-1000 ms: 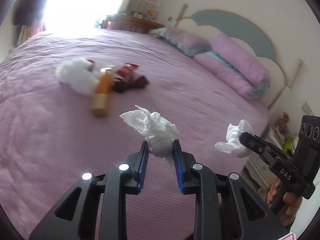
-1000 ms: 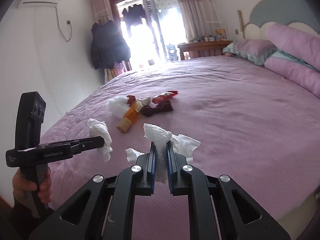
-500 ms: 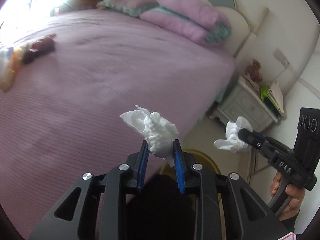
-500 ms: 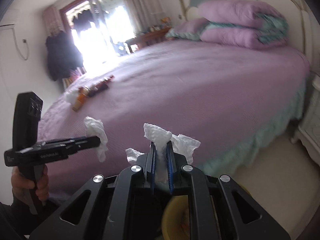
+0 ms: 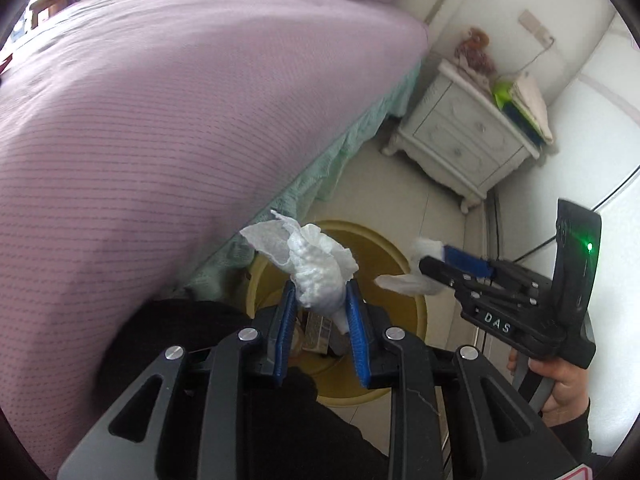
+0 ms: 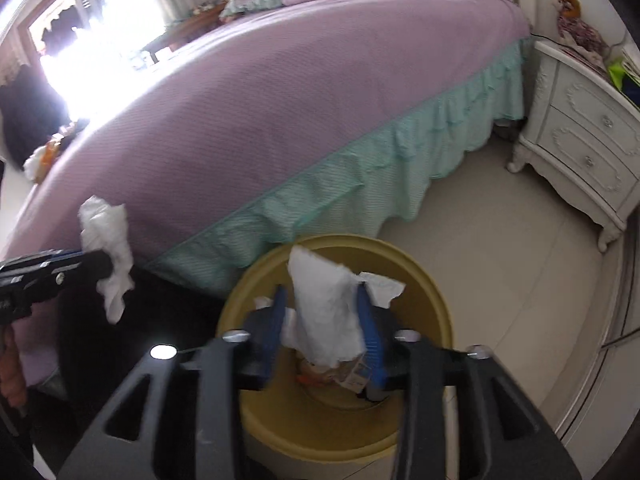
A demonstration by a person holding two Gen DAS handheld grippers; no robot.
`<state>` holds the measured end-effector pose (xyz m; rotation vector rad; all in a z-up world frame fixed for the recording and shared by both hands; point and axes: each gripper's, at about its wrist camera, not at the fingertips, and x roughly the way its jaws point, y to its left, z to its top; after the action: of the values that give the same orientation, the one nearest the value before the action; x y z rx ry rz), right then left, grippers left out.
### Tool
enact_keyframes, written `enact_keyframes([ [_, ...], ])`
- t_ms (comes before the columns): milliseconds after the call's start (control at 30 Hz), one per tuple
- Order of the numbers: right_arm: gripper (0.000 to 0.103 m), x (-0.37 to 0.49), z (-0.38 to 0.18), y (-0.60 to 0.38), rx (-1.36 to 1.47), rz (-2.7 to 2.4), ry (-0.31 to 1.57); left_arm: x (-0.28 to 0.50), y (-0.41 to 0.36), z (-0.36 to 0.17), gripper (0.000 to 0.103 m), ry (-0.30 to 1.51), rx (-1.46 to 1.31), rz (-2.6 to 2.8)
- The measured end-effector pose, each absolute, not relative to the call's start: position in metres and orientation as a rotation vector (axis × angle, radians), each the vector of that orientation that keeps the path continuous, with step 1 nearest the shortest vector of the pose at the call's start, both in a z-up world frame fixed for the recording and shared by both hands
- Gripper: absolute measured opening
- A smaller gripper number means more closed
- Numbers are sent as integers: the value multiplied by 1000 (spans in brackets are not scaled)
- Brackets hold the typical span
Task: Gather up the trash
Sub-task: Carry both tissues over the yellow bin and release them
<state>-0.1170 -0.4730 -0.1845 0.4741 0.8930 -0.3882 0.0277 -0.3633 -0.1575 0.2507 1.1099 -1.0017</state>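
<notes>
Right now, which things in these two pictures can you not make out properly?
- Contents of the yellow bin: right wrist view, hidden by the right hand-held gripper and its tissue.
- Right gripper's grip: motion-blurred.
- Litter on the bed: far left, too small, glare-washed.
- Nightstand items: left wrist view, too small.

A crumpled tissue (image 6: 326, 316) is seen between the parted pads of the right gripper (image 6: 324, 328), above a yellow bin (image 6: 432, 304); grip contact cannot be judged.

Your left gripper (image 5: 320, 300) and its tissue (image 5: 316, 268) are hiding most of the yellow bin's (image 5: 412, 304) contents. The right gripper's (image 6: 324, 312) fingers are smearing with blur, and the nightstand (image 6: 588, 136) is running off the frame's edge.
</notes>
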Motion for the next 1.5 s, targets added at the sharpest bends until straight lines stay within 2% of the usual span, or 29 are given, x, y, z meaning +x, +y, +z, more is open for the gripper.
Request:
enact_keyframes([
  [100, 53, -121, -185, -477, 507, -388, 877, 25, -373, -165, 26, 1122, 274, -1004],
  [533, 54, -156, -181, -501, 545, -419, 854, 18, -410, -194, 27, 1180, 355, -1074],
  [600, 54, -160, -182, -505, 560, -424, 850, 16, -418, -199, 50, 1195, 350, -1108],
  [633, 54, -163, -182, -507, 568, -429, 845, 14, -421, -200, 74, 1192, 344, -1109],
  [667, 54, -164, -182, -509, 576, -435, 840, 13, -422, -199, 78, 1173, 337, -1096],
  [1233, 54, -156, -172, -498, 548, -388, 836, 8, -414, -172, 79, 1091, 364, -1112],
  [1500, 54, -155, -143, -488, 514, -369, 786, 7, -399, -152, 79, 1052, 323, -1131],
])
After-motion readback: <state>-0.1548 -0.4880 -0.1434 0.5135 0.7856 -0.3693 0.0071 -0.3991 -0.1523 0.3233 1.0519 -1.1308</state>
